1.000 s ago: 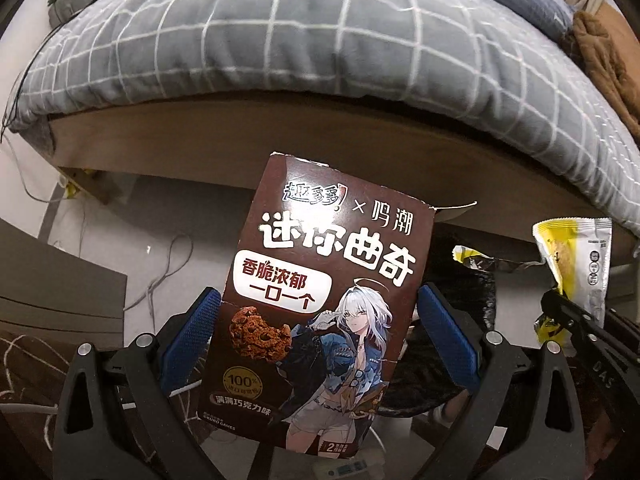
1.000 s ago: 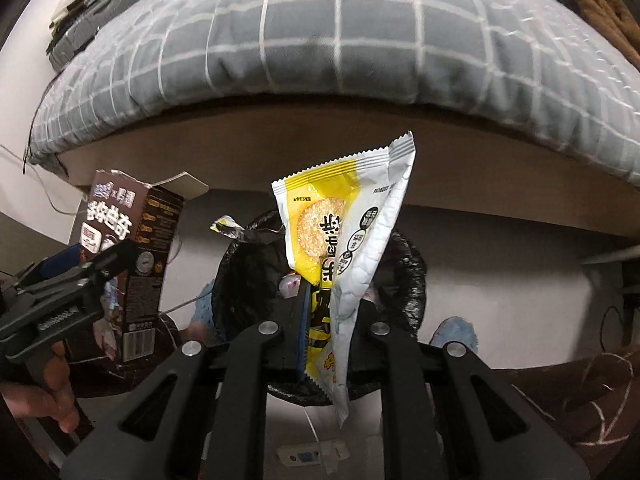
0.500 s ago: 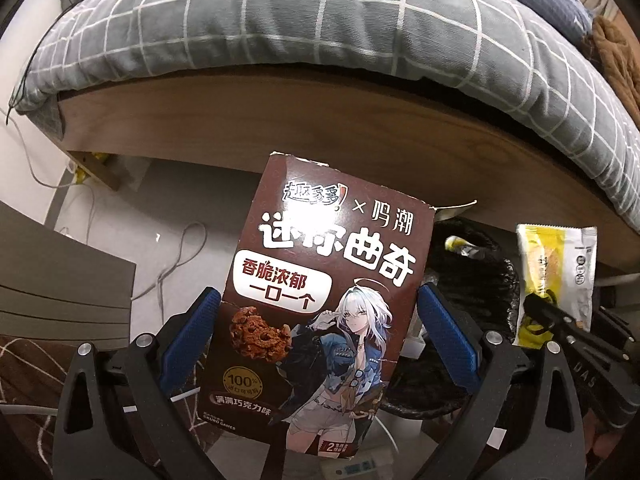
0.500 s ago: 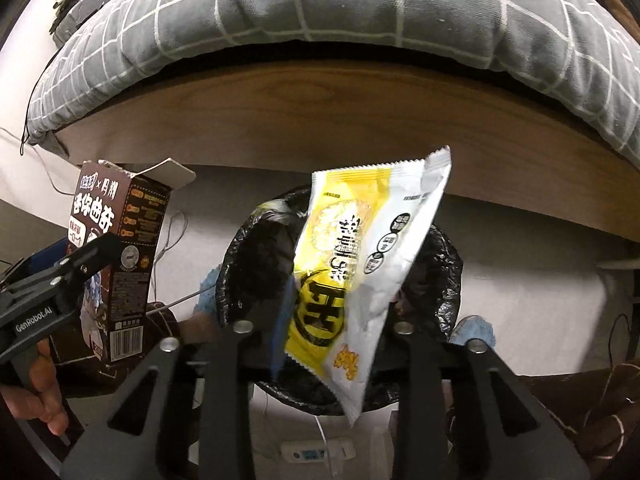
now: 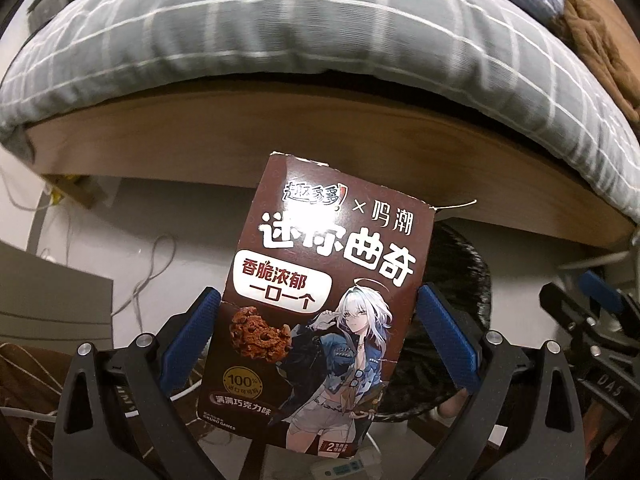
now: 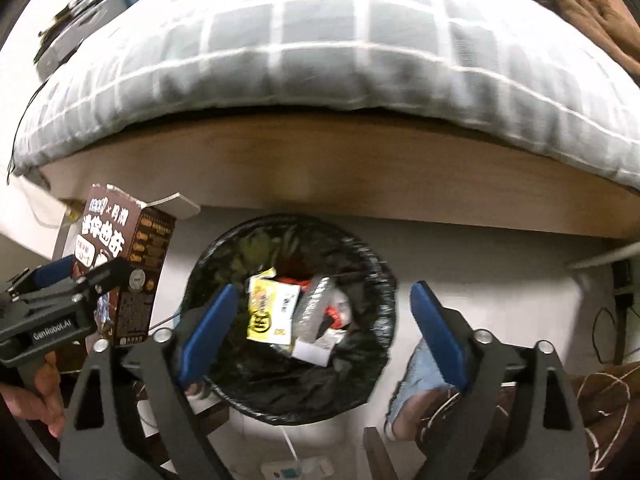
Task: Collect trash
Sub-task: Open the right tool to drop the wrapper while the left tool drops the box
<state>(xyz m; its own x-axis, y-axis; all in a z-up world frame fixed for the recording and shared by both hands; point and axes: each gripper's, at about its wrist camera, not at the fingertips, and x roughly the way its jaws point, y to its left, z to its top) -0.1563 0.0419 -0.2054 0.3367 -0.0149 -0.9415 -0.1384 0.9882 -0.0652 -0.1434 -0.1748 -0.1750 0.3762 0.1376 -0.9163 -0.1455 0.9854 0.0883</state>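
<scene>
My left gripper (image 5: 318, 312) is shut on a brown cookie box (image 5: 320, 296) with an anime figure, held upright to the left of the bin; the box also shows in the right wrist view (image 6: 120, 264). My right gripper (image 6: 324, 316) is open and empty, right above the black-lined trash bin (image 6: 384, 280). A yellow snack wrapper (image 6: 270, 308) lies inside the bin on other trash. The bin's rim (image 5: 476, 280) shows behind the box in the left wrist view.
A bed with a grey checked duvet (image 6: 320, 60) and wooden frame (image 6: 340, 168) stands just behind the bin. Feet in blue slippers (image 6: 420, 384) are beside the bin. Cables (image 5: 152, 272) and a power strip (image 6: 296, 470) lie on the floor.
My right gripper has opened and the yellow wrapper has dropped from it into the bin. The left gripper still holds the box and has barely moved.
</scene>
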